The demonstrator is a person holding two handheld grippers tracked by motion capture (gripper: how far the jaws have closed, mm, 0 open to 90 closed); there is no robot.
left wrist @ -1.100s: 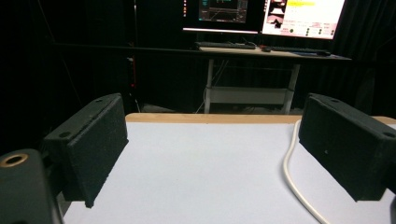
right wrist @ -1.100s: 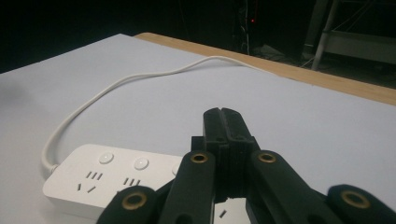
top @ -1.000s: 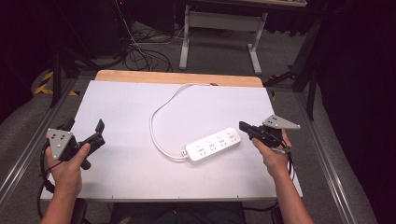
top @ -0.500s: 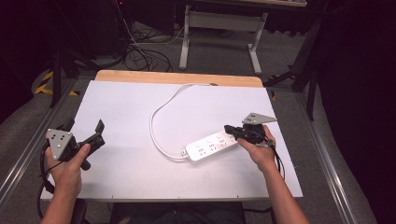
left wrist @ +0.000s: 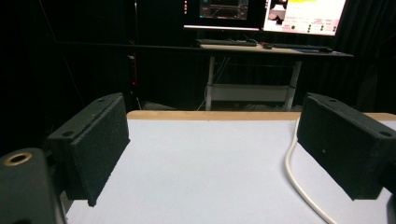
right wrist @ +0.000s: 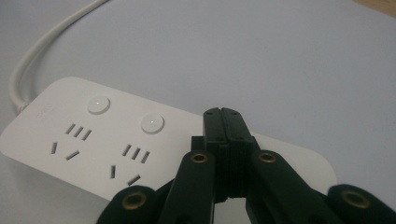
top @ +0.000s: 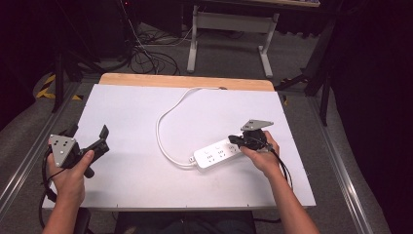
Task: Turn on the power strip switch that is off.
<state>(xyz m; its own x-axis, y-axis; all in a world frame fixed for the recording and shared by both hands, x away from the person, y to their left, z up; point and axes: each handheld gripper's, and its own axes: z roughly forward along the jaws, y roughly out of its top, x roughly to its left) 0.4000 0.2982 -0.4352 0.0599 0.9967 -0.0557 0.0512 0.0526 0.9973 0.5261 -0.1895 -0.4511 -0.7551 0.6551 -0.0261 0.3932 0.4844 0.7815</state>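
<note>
The white rectangular tabletop (top: pixel 146 195) carried the white plastic power strip (top: pixel 216 155) just right of centre, its pale cable (top: pixel 168 112) looping toward twelve o'clock. My right gripper (top: pixel 239 140), jaws pressed together and empty, hung over the strip's three o'clock end. I judged a straight, gentle press on the round button (right wrist: pixel 152 122) best. My left gripper (top: pixel 100 139) waited spread at eight o'clock.

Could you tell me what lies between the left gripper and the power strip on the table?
In the high view, bare white table, then the strip's cord, separate left gripper from power strip.
</note>
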